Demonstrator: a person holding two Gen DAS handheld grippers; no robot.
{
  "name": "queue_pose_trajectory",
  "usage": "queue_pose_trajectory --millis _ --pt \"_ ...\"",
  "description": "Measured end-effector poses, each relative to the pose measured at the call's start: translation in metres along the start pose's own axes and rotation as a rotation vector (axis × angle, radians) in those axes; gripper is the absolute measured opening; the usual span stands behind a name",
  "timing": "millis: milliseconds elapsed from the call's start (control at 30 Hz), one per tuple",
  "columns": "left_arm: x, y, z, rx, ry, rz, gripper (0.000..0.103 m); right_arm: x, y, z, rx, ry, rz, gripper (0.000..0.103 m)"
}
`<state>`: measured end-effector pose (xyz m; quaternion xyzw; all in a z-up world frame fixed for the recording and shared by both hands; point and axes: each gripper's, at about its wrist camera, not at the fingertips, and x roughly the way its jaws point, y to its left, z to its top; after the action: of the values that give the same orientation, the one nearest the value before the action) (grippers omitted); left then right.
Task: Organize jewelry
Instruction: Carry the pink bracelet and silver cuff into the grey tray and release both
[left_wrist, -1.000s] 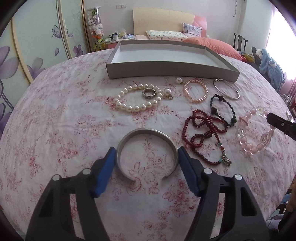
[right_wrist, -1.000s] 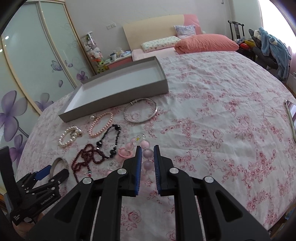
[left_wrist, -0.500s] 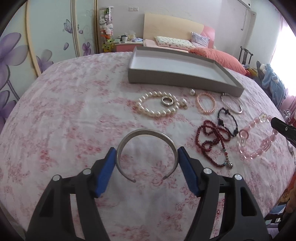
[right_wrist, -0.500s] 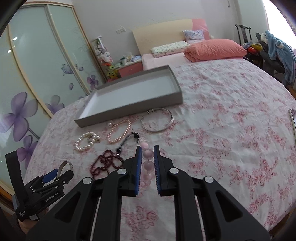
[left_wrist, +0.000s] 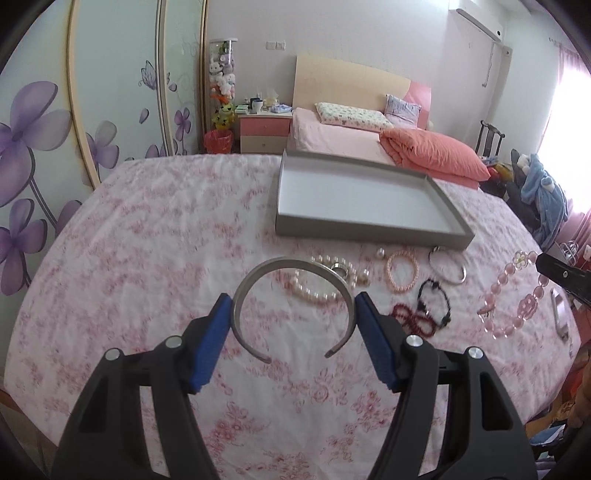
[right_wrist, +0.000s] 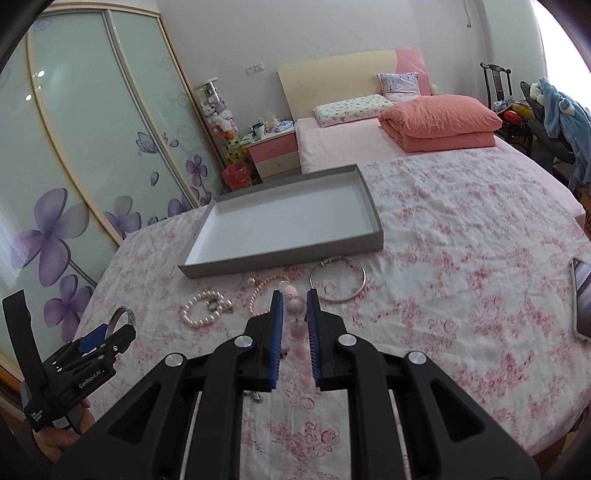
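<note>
My left gripper (left_wrist: 293, 306) is shut on a silver cuff bangle (left_wrist: 291, 264) and holds it above the floral cloth. My right gripper (right_wrist: 295, 301) is shut on a pink bead bracelet (right_wrist: 295, 308), which hangs lifted in the left wrist view (left_wrist: 511, 299). A grey tray (left_wrist: 369, 230) with a white floor lies beyond, also in the right wrist view (right_wrist: 280, 258). On the cloth lie a white pearl bracelet (left_wrist: 314, 291) with a ring (left_wrist: 340, 269), a small pink pearl bracelet (left_wrist: 400, 271), a thin silver bangle (left_wrist: 448, 267), a black bead bracelet (left_wrist: 434, 299) and dark red beads (left_wrist: 410, 317).
A phone (right_wrist: 581, 295) lies at the table's right edge. A loose pearl (left_wrist: 379, 252) sits near the tray. A bed with an orange quilt (right_wrist: 439, 122), a nightstand (right_wrist: 273, 151) and floral wardrobe doors (right_wrist: 74, 166) stand behind the table.
Both grippers have risen from the cloth and carry their pieces: the left lifted the silver cuff, the right lifted the pink bead bracelet. The tray and the other jewelry have not moved.
</note>
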<state>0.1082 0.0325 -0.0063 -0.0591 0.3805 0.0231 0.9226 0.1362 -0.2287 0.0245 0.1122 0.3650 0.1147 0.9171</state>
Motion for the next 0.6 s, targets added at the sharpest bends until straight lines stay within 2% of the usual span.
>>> queue_pose_trajectory --millis 333,600 --pt "-0.009 -0.004 0.051 0.034 -0.043 -0.025 0.066 0.004 0.016 0.047 -0.008 -0.041 -0.018 0.014" --pt "0.024 -0.02 0.097 0.063 -0.084 -0.06 0.066 0.047 0.024 0.087 -0.036 -0.067 -0.005 0.014"
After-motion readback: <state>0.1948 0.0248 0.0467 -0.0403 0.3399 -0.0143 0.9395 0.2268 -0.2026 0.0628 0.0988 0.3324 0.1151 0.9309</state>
